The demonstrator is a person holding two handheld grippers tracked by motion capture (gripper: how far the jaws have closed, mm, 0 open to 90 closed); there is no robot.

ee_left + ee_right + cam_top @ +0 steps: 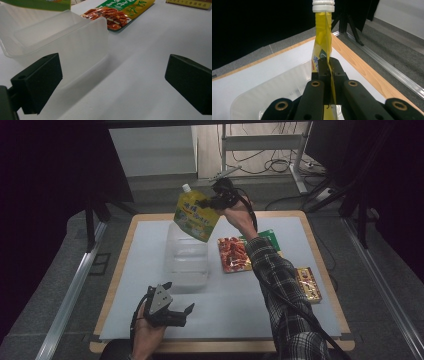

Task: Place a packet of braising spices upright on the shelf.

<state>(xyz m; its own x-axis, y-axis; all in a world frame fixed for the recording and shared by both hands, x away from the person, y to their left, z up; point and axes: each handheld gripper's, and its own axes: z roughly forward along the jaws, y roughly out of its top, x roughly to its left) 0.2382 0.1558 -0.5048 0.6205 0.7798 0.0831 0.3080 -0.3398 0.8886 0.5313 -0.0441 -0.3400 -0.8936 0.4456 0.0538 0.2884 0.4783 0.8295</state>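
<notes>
the yellow-green spout pouch (196, 215) with a white cap hangs in the air over the far end of the clear plastic bin (186, 256), pinched edge-on by the right gripper (207, 203), whose jaws are clamped tight on it. the left gripper (181, 316) rests near the table's (300, 265) front edge, jaws wide apart and holding nothing, just beside the bin's near end. a red snack packet (233, 254) lies right of the bin.
</notes>
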